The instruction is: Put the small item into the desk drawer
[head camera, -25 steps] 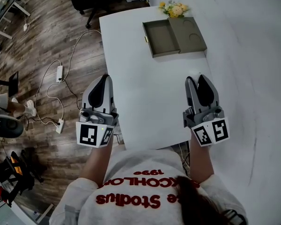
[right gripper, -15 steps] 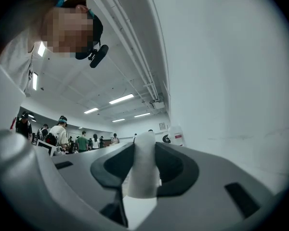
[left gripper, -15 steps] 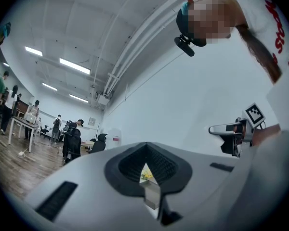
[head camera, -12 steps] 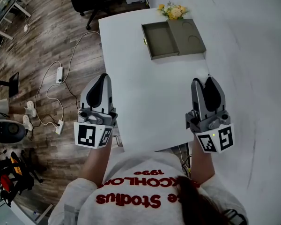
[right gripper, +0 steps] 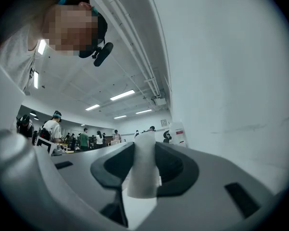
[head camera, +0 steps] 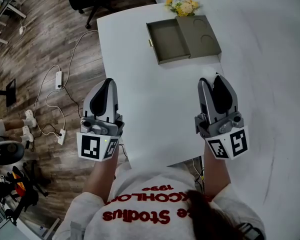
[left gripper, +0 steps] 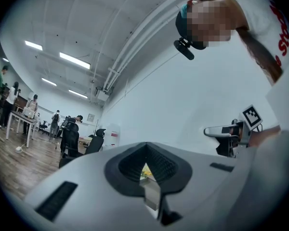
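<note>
A small white item (right gripper: 143,165) is held between the jaws of the right gripper (head camera: 209,84), which are set fairly wide because the piece fills the gap between the pads. It is carried clear of the white tabletop (head camera: 155,104), near the person's edge, and the gripper is kept roughly level so that the item is not tipped out. The left gripper (head camera: 109,82) is held beside it over the tabletop's left edge, its jaws drawn together to a mere slit with nothing between them. It is judged to be kept in reserve, perhaps for steadying or closing the drawer. The drawer (head camera: 167,41) stands pulled out at the far end of the tabletop, well apart from both grippers. It appears bare inside, and it is attached to an olive desk organiser (head camera: 204,34), with a bunch of yellow flowers (head camera: 182,6) just behind. Since the drawer is already open, the placing is judged not yet done. What seems to remain is a forward reach with the right gripper over the open tray, followed by a release low enough that the item does not bounce out.
</note>
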Motion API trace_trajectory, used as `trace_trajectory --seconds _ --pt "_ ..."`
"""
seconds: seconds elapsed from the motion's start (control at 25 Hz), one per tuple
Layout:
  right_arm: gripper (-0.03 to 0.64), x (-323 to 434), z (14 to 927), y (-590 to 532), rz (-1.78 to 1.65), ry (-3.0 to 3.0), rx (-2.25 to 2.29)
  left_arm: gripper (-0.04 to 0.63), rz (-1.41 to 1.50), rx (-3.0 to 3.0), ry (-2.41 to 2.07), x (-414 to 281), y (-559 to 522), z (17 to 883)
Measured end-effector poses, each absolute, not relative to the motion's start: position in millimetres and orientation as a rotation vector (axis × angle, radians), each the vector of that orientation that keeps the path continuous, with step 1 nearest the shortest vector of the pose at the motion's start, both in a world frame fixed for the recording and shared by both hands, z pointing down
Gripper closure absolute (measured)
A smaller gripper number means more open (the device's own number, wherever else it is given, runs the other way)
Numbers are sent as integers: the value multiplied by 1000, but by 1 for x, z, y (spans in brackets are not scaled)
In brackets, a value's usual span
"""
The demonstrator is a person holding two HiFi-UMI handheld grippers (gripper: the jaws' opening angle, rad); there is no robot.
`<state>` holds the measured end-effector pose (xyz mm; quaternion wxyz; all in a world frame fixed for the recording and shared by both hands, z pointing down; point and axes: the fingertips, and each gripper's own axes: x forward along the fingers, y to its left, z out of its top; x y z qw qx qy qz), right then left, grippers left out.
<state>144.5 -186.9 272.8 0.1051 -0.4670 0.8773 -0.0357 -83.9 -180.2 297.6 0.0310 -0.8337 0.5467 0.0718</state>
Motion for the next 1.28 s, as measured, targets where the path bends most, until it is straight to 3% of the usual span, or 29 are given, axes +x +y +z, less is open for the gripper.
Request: trace_trajectory --seconds 1.28 --pt "477 102 487 -385 -475 2823 -1551 589 119 -2621 1738 -88 -313 398"
